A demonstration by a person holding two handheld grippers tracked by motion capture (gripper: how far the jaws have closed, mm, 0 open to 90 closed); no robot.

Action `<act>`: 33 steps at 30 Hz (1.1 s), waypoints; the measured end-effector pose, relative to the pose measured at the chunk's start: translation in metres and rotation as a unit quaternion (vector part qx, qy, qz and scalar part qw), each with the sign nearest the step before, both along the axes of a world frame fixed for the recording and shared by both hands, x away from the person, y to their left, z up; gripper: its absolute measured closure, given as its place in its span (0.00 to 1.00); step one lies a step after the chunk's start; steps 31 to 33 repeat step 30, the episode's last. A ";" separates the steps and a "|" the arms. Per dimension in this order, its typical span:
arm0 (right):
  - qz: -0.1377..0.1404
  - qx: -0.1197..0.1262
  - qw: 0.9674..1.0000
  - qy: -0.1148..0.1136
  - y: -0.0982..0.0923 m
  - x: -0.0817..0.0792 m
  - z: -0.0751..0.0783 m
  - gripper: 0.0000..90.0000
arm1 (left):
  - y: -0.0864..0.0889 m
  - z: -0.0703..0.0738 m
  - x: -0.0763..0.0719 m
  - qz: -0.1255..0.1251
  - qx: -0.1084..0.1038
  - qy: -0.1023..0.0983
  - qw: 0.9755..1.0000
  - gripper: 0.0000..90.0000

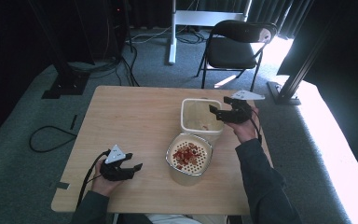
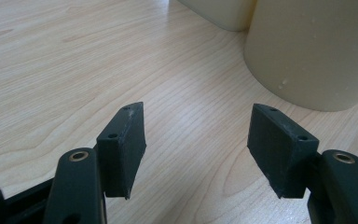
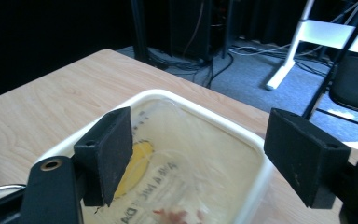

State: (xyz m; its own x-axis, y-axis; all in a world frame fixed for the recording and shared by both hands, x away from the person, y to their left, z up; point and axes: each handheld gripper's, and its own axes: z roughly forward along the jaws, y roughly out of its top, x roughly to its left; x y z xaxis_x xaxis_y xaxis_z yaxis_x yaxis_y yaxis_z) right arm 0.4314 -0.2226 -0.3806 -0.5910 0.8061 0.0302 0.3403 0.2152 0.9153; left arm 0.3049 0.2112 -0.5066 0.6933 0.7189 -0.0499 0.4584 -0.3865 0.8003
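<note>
At twelve o'clock of the strainer cup point(image 1: 189, 159) holding red bits, the right gripper point(image 1: 220, 114) hovers over the square tub point(image 1: 200, 119), jaws apart and empty, probably to drop or fetch pieces. At eight o'clock, the left gripper point(image 1: 131, 168) rests wide and empty on the table point(image 1: 130, 116).

We see a pale wood-grain table point(image 1: 135, 116), a cream square tub point(image 1: 186, 122) with yellow and red inside, a cream strainer point(image 1: 189, 158) dotted with holes and red pieces point(image 1: 188, 154), black grippers point(image 1: 121, 170) with grey plates, and a black chair point(image 1: 235, 46).
</note>
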 end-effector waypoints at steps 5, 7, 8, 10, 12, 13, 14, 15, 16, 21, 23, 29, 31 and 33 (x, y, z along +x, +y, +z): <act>-0.010 0.000 1.000 -0.001 -0.010 -0.005 -0.006 0.28 | 0.000 -0.001 0.001 -0.001 0.000 0.001 1.000 0.42; -0.017 -0.004 1.000 -0.002 -0.014 -0.008 -0.009 0.29 | 0.000 -0.001 0.000 -0.001 0.000 0.001 1.000 0.42; -0.020 -0.006 1.000 -0.004 -0.016 -0.009 -0.010 0.30 | 0.000 -0.001 0.000 -0.001 0.000 0.001 1.000 0.42; -0.025 -0.006 1.000 -0.003 -0.020 -0.012 -0.013 0.31 | 0.000 -0.001 0.001 -0.001 0.000 0.001 1.000 0.42; -0.028 -0.004 1.000 -0.002 -0.024 -0.014 -0.015 0.31 | 0.001 -0.001 0.001 0.000 0.000 0.001 1.000 0.42; -0.030 -0.003 1.000 -0.003 -0.026 -0.015 -0.016 0.33 | 0.001 -0.001 0.001 0.000 -0.001 0.001 1.000 0.42; -0.034 -0.003 0.999 -0.004 -0.028 -0.017 -0.017 0.33 | 0.000 -0.001 0.001 0.000 -0.001 0.001 1.000 0.42; -0.037 -0.003 0.999 -0.004 -0.030 -0.018 -0.018 0.33 | 0.000 -0.001 0.001 0.000 0.000 0.002 1.000 0.42; -0.037 -0.002 0.999 -0.003 -0.032 -0.019 -0.020 0.33 | 0.000 -0.001 0.001 0.001 -0.001 0.002 1.000 0.42; -0.049 -0.007 0.999 -0.001 -0.039 -0.024 -0.028 0.33 | -0.001 -0.002 0.001 0.000 0.000 0.003 1.000 0.42; -0.055 -0.002 0.998 0.002 -0.043 -0.025 -0.031 0.33 | -0.001 -0.002 0.001 -0.001 0.001 0.003 1.000 0.42; -0.068 0.005 0.998 0.006 -0.050 -0.027 -0.039 0.33 | 0.000 -0.001 0.002 0.001 -0.001 0.003 1.000 0.42; -0.073 0.004 0.997 0.007 -0.052 -0.028 -0.041 0.33 | 0.000 -0.001 0.002 0.001 -0.001 0.003 1.000 0.42; -0.073 0.004 0.997 0.007 -0.052 -0.028 -0.041 0.33 | 0.000 -0.001 0.002 0.001 -0.001 0.003 1.000 0.42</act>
